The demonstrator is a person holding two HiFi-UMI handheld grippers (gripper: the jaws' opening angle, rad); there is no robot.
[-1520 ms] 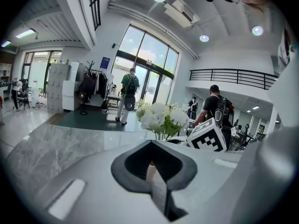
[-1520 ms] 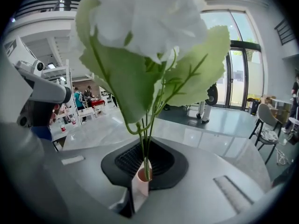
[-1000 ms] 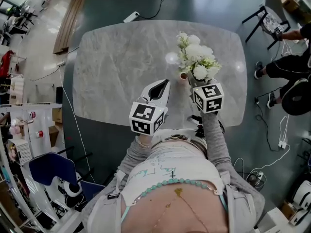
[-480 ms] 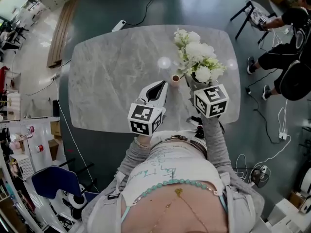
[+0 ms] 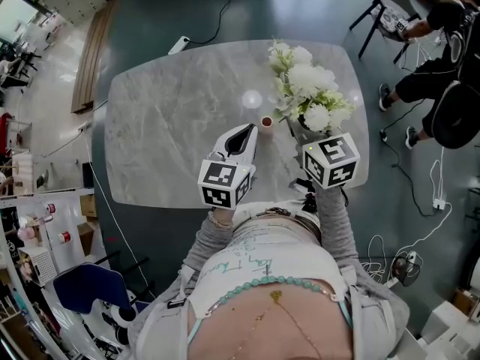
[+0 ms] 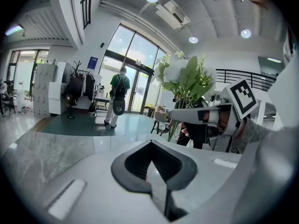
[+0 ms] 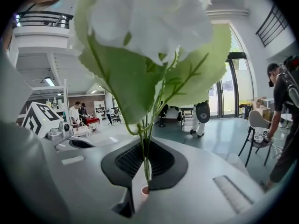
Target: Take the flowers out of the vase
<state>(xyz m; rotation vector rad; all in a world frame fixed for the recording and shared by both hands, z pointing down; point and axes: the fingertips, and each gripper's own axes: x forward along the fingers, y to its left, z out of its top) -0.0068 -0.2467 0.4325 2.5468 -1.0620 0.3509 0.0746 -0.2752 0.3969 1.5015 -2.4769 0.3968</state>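
A bunch of white flowers [image 5: 307,88] with green leaves stands over the right part of the marble table [image 5: 172,111]. My right gripper [image 5: 298,131] is shut on its stems, which run up between the jaws in the right gripper view, below the flowers [image 7: 149,27]. The small brown vase [image 5: 266,121] stands on the table to the left of the bunch, apart from it. My left gripper [image 5: 246,130] hovers just left of the vase, shut with nothing in it. In the left gripper view the flowers [image 6: 184,73] rise above the right gripper's white body.
The table's near edge runs just in front of my body. A white power strip [image 5: 178,45] and cables lie on the dark floor beyond the far edge. A seated person [image 5: 439,43] and chairs are at the right.
My right gripper has carried the flowers to the right, away from the vase. The vase stays on the table, and the left gripper has hardly moved.
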